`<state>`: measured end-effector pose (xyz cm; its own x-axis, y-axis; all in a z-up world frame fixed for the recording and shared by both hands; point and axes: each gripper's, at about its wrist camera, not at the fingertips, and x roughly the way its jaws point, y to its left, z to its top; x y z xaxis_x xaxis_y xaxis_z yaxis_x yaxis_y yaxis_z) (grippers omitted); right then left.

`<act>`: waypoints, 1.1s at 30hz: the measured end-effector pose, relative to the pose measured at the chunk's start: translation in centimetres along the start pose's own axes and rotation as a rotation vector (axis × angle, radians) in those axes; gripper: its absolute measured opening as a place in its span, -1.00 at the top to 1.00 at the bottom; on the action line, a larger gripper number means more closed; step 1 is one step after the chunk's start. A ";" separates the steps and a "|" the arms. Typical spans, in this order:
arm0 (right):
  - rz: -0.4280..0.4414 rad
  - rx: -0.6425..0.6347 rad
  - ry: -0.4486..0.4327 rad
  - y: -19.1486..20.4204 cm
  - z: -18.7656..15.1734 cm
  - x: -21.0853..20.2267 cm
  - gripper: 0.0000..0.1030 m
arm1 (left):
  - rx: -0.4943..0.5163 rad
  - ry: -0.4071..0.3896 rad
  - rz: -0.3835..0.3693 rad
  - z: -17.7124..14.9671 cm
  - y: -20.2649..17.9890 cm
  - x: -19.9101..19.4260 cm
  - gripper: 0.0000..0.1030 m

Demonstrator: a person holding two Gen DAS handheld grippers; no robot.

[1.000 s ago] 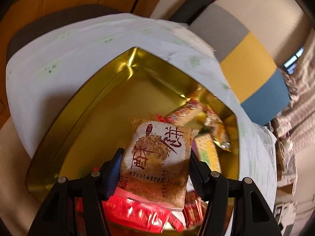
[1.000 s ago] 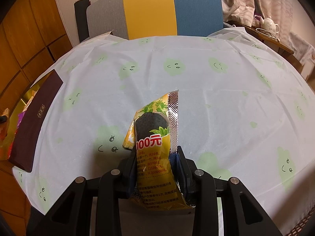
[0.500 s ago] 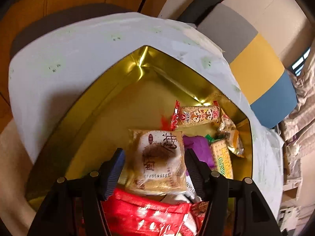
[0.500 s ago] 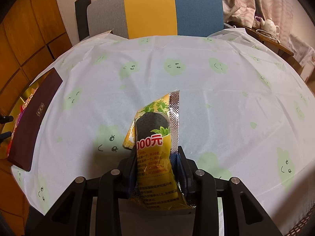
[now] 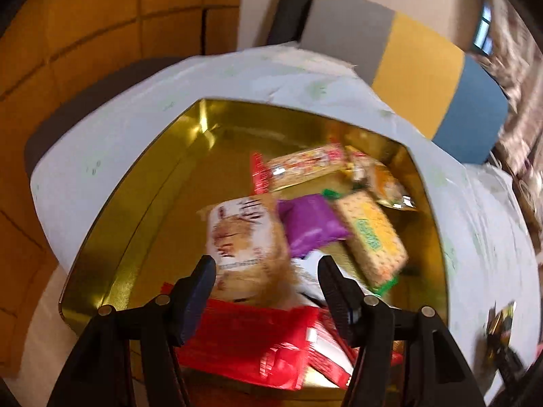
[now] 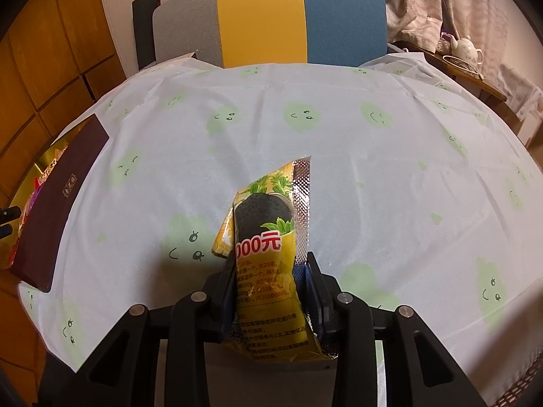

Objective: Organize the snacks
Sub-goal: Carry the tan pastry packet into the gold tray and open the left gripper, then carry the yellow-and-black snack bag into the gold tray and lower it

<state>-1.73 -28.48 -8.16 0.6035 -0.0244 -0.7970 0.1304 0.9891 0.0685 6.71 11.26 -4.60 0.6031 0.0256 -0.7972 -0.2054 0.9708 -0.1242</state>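
Observation:
A gold tin sits on the pale tablecloth and holds several snacks. A tan packet with red lettering lies in it, beside a purple packet, a cracker packet and red packets. My left gripper hovers open above the tan packet, its fingers clear of it. My right gripper is shut on a yellow snack packet with a black picture, held upright over the tablecloth. In the right wrist view the tin shows at the far left edge.
A dark maroon lid lies at the table's left side, beside the tin. A grey, yellow and blue chair stands behind the table. A teapot sits on a side table at the back right. Wooden panelling lines the left wall.
The tan packet left my left gripper's jaws and now lies in the tin. The left gripper rolled and shifted sideways over the tin. The right gripper and its packet kept still.

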 end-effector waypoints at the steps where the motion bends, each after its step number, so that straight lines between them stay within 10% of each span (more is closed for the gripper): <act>1: -0.001 0.000 0.000 0.0 0.0 0.0 0.29 | 0.032 -0.019 -0.007 -0.2 -0.7 -0.6 -0.22; 14: 0.001 -0.016 0.038 0.6 0.1 -0.3 0.31 | 0.177 -0.061 -0.085 -2.1 -4.7 -3.5 -0.22; 33: 0.085 -0.062 0.116 5.4 1.0 0.4 0.27 | 0.107 -0.039 -0.130 -2.6 -1.5 -2.9 -0.22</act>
<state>-0.02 -23.25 -7.52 0.5150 0.0729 -0.8541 0.0317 0.9941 0.1040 3.29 9.08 -3.61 0.6492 -0.0941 -0.7548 -0.0418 0.9864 -0.1589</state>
